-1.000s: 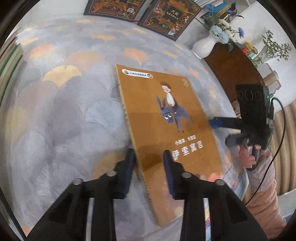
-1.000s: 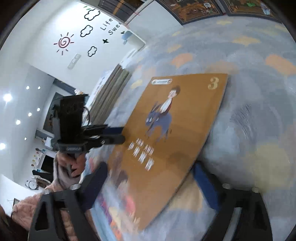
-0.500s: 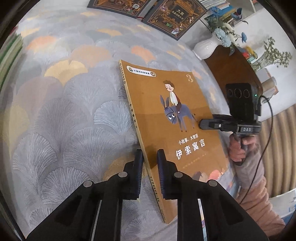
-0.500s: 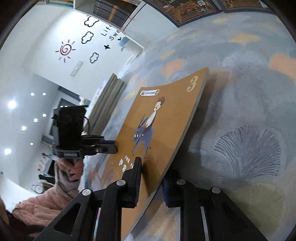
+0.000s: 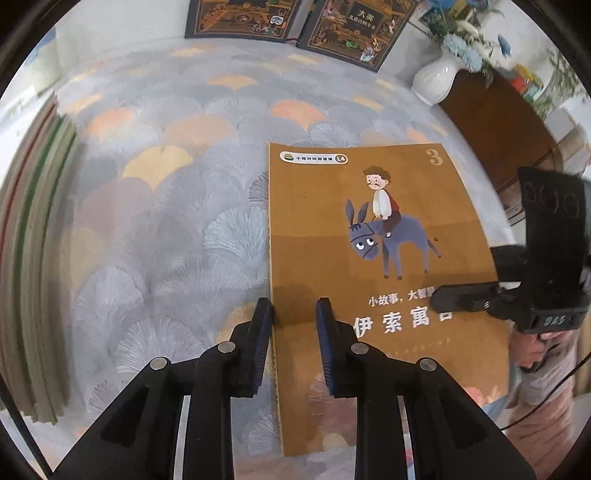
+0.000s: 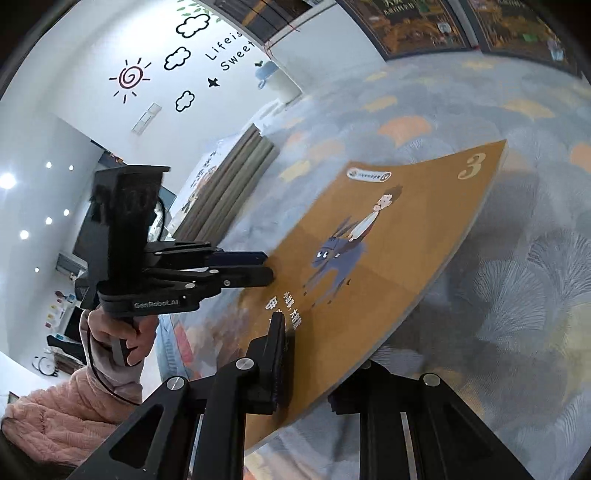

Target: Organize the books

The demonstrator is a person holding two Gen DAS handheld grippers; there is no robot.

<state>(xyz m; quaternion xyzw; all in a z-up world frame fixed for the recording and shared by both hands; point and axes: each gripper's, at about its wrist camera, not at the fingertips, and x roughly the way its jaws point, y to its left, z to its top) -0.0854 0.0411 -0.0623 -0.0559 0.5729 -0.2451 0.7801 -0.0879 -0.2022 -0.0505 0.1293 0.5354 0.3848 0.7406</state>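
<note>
Grey fan-patterned carpet (image 5: 155,229) under us. Since half a second ago our left tongs (image 5: 293,325) have parted, straddling the spine edge of the orange donkey-cover picture book (image 5: 373,236). Right tongs (image 6: 314,369) stay clenched on its opposite edge, lifting it. White vase (image 5: 436,83) and dark books (image 5: 240,18) sit beyond.

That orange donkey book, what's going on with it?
A person is tidying books with two hand-held grippers. The right gripper is clamped on the edge of the orange donkey book, one finger on the cover and one beneath, holding it raised off the patterned carpet. The left gripper hovers open at the book's spine edge, not gripping it. Dark books sit at the carpet's far end.
</note>
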